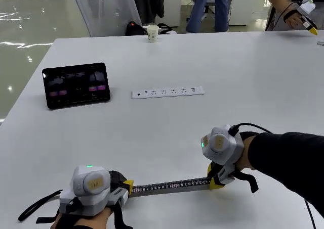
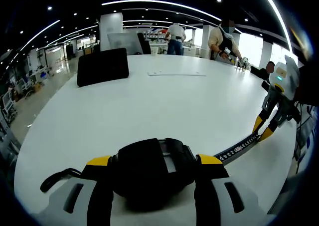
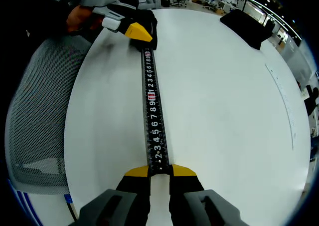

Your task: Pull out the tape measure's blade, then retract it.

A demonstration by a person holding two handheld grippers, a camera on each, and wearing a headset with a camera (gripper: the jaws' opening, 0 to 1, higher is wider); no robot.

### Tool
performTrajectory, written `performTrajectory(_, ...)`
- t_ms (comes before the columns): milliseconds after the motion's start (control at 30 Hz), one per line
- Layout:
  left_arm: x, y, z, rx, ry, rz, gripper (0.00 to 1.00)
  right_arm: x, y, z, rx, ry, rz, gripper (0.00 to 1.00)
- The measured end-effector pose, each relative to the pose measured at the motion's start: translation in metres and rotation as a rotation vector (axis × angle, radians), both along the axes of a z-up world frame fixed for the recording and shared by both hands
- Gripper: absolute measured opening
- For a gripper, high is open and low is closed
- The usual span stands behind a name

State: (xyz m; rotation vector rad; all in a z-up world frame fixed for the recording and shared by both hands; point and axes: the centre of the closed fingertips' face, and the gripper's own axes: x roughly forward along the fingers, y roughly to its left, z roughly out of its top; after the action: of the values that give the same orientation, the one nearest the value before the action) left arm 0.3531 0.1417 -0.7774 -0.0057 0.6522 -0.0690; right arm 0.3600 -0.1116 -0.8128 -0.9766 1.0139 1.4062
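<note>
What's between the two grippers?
The tape measure's blade, stretched over the white table from the case in the left gripper to the right gripper pinching its end; head and right gripper views show it.

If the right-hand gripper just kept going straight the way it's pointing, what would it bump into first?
Following the blade it pinches, the right gripper would most likely meet the tape measure case, held in the left gripper at the blade's far end. Nothing else seems to lie along that line.
</note>
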Motion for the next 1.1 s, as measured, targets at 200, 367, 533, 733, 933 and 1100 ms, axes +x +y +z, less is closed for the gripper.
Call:
performTrajectory(200,-0.0005,0.0003,-0.0001,-0.001,0.004,0.003,0.61,0.0001,0.0010,0.0001,-0.004,0.006,0.003,0.10)
performTrajectory(367,-0.0004,0.0004,-0.0004,0.000,0.007,0.000,0.61,-0.0005,0.0022,0.0001,-0.003,0.003,-0.001,0.10)
performTrajectory(533,-0.0007,0.0004,-0.0007,0.001,0.010,-0.001,0.61,-0.0006,0.0032,-0.0005,-0.017,0.004,0.001,0.10)
performTrajectory(733,-0.0017,0.0004,-0.0007,0.000,0.019,-0.005,0.61,-0.0015,0.0046,0.0001,-0.012,0.005,-0.002,0.10)
performTrajectory(933,-0.0015,0.0004,-0.0011,0.000,0.024,-0.004,0.61,-0.0015,0.0062,0.0008,-0.020,0.006,0.004,0.10)
performTrajectory(1100,-0.0008,0.0000,-0.0014,0.000,0.027,-0.006,0.61,-0.0012,0.0070,0.0005,-0.016,0.004,0.010,0.10)
